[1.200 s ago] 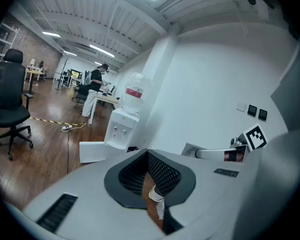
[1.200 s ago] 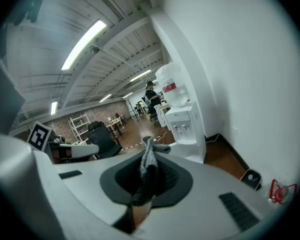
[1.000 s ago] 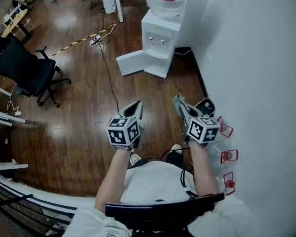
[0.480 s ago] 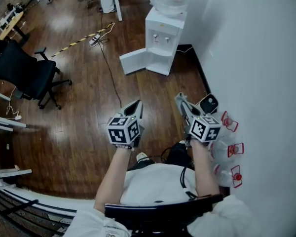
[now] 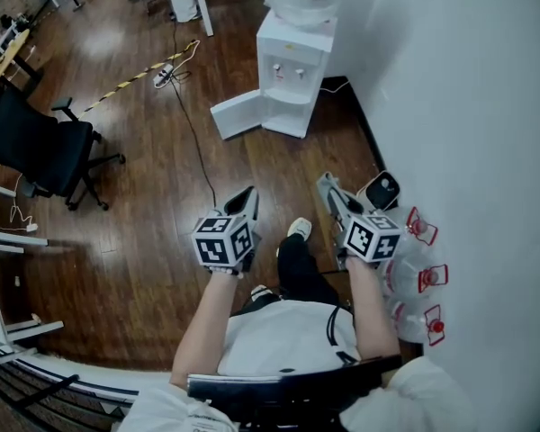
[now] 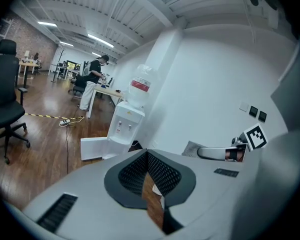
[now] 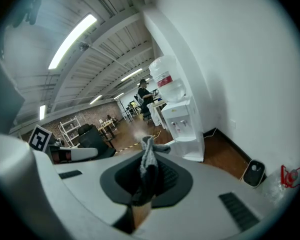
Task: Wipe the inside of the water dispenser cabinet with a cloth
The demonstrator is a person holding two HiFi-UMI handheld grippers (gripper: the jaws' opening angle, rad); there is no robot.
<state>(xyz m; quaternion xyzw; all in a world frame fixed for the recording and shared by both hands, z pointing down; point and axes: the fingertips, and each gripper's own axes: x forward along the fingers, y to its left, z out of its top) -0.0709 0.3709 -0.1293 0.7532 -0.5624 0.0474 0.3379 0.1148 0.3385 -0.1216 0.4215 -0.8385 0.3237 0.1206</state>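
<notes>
The white water dispenser [image 5: 292,61] stands against the wall some way ahead, with its low cabinet door [image 5: 238,115] swung open to the left. It also shows in the left gripper view as the dispenser [image 6: 127,126] and in the right gripper view as the dispenser [image 7: 182,124]. My right gripper [image 5: 328,192] is shut on a grey cloth [image 7: 149,159] that sticks up from between its pads. My left gripper [image 5: 245,201] is held level beside it, shut with nothing in it [image 6: 146,156]. Both are far short of the dispenser.
A black office chair [image 5: 36,142] stands at the left. A cable [image 5: 193,133], a power strip [image 5: 165,73] and striped tape [image 5: 126,86] lie on the wood floor. Along the white wall are a small black device [image 5: 382,190] and red-capped bottles [image 5: 423,277]. My shoe [image 5: 297,229] is forward.
My leg and white shoe have stepped forward between the grippers. Both grippers keep their pose and grip, and the floor has shifted a little under them.
</notes>
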